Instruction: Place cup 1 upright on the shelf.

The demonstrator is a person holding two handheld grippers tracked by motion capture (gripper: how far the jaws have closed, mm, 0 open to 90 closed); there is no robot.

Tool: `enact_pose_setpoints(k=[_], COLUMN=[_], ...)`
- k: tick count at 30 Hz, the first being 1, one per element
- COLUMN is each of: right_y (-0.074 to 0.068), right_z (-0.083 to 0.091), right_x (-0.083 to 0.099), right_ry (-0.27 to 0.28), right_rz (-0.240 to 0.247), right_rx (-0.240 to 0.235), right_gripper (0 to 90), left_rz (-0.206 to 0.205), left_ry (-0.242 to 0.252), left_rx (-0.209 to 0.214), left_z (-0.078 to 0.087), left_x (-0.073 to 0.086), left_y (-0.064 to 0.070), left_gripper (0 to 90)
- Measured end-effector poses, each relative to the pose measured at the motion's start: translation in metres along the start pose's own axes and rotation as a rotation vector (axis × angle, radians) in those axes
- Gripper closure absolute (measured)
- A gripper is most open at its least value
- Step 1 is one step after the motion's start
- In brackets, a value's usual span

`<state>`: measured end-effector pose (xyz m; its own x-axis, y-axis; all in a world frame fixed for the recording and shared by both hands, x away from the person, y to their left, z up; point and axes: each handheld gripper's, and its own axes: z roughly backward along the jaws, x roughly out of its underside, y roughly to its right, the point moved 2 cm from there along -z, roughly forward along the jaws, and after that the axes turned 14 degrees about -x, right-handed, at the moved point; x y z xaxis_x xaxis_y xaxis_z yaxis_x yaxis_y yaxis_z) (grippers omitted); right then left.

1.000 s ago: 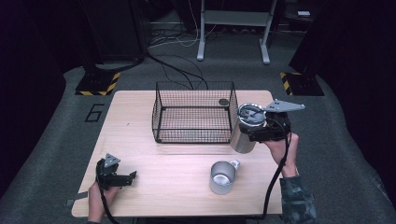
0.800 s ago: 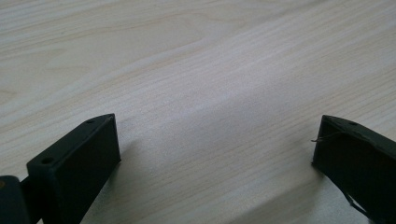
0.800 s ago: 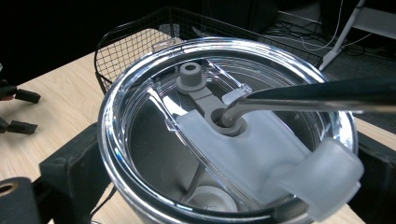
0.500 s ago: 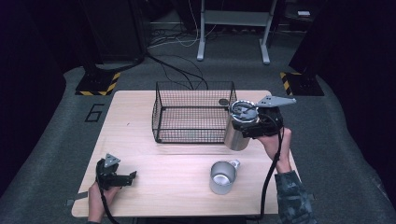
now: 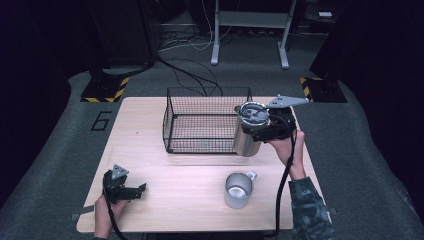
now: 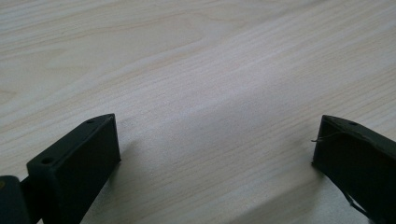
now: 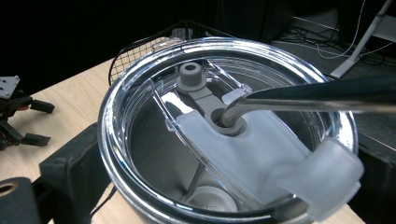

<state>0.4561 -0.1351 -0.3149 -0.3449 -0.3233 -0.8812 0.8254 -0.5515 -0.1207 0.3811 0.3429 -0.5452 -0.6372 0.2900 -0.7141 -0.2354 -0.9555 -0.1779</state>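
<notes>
1. The right tongs (image 5: 261, 131) are clamping a tall steel tumbler (image 5: 246, 140) just under its clear lid (image 7: 219, 126), one black jaw on each side, and carrying it clear of the surface (image 5: 200, 170).
2. Over the last second the tumbler has been travelling left and away from the person, from beside the basket's right end to a spot against its near right corner; it is now hanging with its rim above the top wire.
3. Seen along the right tongs, a metal straw (image 7: 299, 98) is poking through the lid's hole, and the wire basket (image 5: 205, 120) is lying just beyond the rim.
4. The left tongs (image 5: 135, 190) are resting wide open and empty near the front left edge of the surface, unmoved through the same second.
5. A small steel mug (image 5: 238, 189) is standing by itself nearer the person, well apart from the basket.
6. I would judge that the tumbler is being lifted over the wall to go down inside the basket; it is not yet over the basket floor, so more travel inward is needed before lowering.
</notes>
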Motion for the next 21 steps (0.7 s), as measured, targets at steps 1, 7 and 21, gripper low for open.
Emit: enact_pose_setpoints(k=[1,7,21], right_y=[0.000,0.001,0.004], right_z=[-0.001,-0.007,-0.021], right_x=[-0.001,-0.009,-0.025], right_ry=[0.000,-0.004,-0.008], right_rz=[0.002,0.008,0.008], right_rx=[-0.004,-0.011,-0.018], right_gripper=[3.5,3.5,3.5], left_rz=[0.000,0.000,0.000], left_ry=[0.000,0.000,0.001], left_rx=[0.000,0.000,0.000], left_z=[0.000,0.000,0.000], left_x=[0.000,0.000,0.000], left_y=[0.000,0.000,0.000], left_gripper=[0.2,0.2,0.2])
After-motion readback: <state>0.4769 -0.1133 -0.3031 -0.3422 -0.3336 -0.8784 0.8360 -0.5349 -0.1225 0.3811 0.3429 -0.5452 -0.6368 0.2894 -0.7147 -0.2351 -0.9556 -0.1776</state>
